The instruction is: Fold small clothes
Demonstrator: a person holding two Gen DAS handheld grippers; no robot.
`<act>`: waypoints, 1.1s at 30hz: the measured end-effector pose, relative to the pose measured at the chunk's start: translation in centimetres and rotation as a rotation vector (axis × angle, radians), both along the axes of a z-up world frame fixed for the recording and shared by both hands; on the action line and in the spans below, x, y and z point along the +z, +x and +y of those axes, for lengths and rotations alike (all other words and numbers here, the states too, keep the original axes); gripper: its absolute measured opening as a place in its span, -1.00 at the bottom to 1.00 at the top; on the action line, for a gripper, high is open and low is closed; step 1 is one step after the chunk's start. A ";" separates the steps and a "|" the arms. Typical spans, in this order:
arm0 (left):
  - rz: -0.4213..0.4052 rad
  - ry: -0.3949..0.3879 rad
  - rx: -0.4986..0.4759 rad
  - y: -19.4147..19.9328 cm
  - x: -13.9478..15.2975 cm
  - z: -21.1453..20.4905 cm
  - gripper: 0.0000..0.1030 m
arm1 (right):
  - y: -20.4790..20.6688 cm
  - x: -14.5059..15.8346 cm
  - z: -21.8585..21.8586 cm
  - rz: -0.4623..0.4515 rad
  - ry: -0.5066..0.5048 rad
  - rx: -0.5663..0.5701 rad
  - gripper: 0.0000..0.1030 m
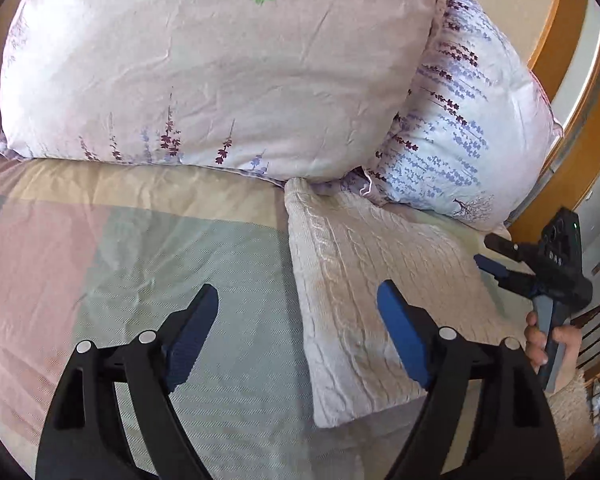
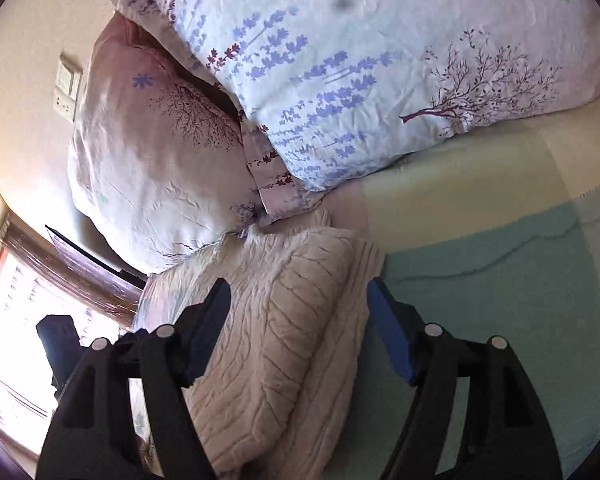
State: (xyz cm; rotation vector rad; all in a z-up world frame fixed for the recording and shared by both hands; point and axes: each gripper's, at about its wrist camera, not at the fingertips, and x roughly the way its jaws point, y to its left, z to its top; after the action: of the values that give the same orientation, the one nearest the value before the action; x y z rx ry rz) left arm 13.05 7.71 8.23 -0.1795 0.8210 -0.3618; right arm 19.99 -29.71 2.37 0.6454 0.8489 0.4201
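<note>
A pale pink cable-knit sweater (image 1: 380, 280) lies folded into a rectangle on the bed, its far end against the pillows. My left gripper (image 1: 298, 300) is open and empty above the sheet at the sweater's left edge. My right gripper (image 2: 298, 296) is open and empty, hovering over the sweater (image 2: 284, 320). It also shows in the left wrist view (image 1: 496, 258), held by a hand at the sweater's right side.
A pink floral pillow (image 1: 220, 68) and a white lavender-print pillow (image 1: 460, 132) lean at the head of the bed. The plaid sheet (image 1: 148, 264) stretches left of the sweater. A wooden frame (image 1: 556, 40) and a window (image 2: 16, 320) lie beyond the bed.
</note>
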 end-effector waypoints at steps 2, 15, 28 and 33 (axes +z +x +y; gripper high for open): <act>-0.008 0.022 -0.010 -1.2 0.1 -0.1 0.67 | 1.9 -1.4 1.1 0.063 -0.039 0.010 -0.73; 0.051 0.216 0.019 -6.8 -3.5 -2.1 0.97 | -6.0 2.9 1.3 -0.109 -0.273 -0.252 0.96; 0.087 0.384 0.048 -7.5 -7.3 -6.5 0.97 | -15.1 -4.1 10.6 0.031 -0.751 -0.125 0.96; 0.084 0.380 0.054 -7.3 -7.4 -6.4 0.97 | -14.8 -4.3 10.4 0.041 -0.733 -0.153 0.97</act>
State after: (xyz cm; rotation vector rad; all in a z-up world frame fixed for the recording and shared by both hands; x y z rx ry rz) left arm 5.72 1.32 0.88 0.1382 0.9506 -0.1426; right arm 5.15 -19.28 -1.97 0.0355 0.9088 -0.0573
